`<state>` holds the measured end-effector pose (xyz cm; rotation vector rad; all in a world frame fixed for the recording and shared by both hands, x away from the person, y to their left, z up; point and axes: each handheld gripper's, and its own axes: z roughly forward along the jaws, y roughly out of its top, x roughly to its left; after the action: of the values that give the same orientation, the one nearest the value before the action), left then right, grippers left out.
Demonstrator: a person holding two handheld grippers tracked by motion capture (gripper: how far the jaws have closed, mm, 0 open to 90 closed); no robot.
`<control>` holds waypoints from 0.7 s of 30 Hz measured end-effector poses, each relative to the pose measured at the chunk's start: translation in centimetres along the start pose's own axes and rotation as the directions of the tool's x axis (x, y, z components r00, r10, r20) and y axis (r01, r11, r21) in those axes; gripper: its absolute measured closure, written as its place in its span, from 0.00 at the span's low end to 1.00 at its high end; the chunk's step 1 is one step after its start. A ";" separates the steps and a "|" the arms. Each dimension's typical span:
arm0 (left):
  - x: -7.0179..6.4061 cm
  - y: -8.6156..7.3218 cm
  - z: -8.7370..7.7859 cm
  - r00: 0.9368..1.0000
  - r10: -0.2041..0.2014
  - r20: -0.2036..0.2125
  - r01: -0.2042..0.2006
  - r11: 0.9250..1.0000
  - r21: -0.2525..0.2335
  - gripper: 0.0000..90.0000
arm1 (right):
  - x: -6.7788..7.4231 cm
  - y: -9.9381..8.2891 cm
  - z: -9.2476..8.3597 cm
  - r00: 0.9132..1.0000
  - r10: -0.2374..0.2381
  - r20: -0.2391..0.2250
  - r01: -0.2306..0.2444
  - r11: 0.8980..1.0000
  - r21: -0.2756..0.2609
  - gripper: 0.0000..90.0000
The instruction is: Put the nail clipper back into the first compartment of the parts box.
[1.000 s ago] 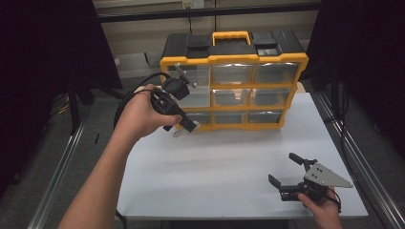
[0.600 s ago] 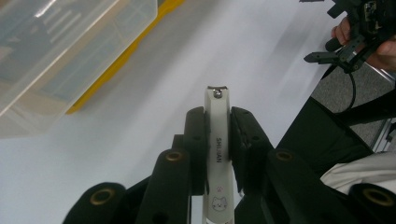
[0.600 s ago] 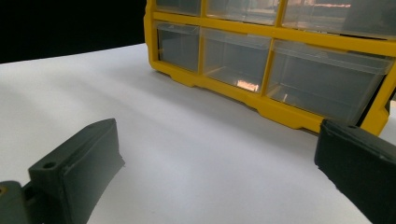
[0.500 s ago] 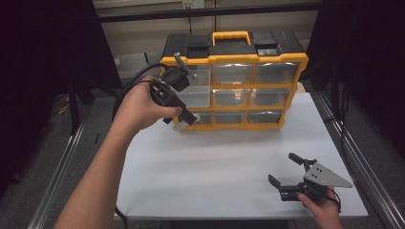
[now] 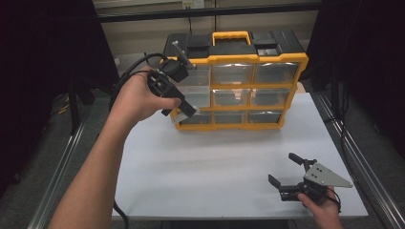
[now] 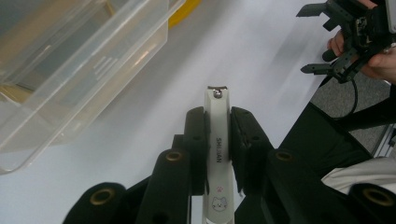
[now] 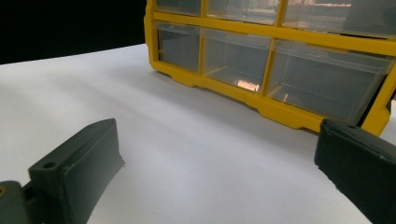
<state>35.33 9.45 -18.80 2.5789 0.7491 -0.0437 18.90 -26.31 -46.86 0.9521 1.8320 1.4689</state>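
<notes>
Since the slim white metal nail clipper [image 6: 217, 154] is light, stiff and slick, it is pinched mid-length by the left gripper [image 6: 217, 140] beside the yellow drawer cabinet [image 5: 239, 86], far left, while the right gripper [image 5: 286, 176] is held wide, empty.

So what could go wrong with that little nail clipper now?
The left gripper pinches the white nail clipper only by its thin sides, up in the air, so it might slip and drop onto the table. A clear drawer sticks out right beside it, so the clipper could bump its wall or miss the opening. The right gripper rests open far away near the table's edge, too far to catch anything.
</notes>
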 end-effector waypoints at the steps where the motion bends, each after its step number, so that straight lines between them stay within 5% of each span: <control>1: 0.0 0.1 -0.1 1.000 -0.002 0.001 0.002 1.000 0.001 0.86 | 0.0 0.0 0.0 1.000 0.000 0.001 0.000 1.000 0.000 0.00; 21: 0.2 2.0 -1.7 1.000 -0.003 -0.007 0.003 1.000 -0.013 0.86 | 0.0 0.0 0.0 1.000 0.007 -0.004 -0.007 1.000 -0.004 0.00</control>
<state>36.36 8.84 -16.47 2.5669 0.7537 -0.0303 18.91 -26.37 -46.89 0.9557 1.8297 1.4790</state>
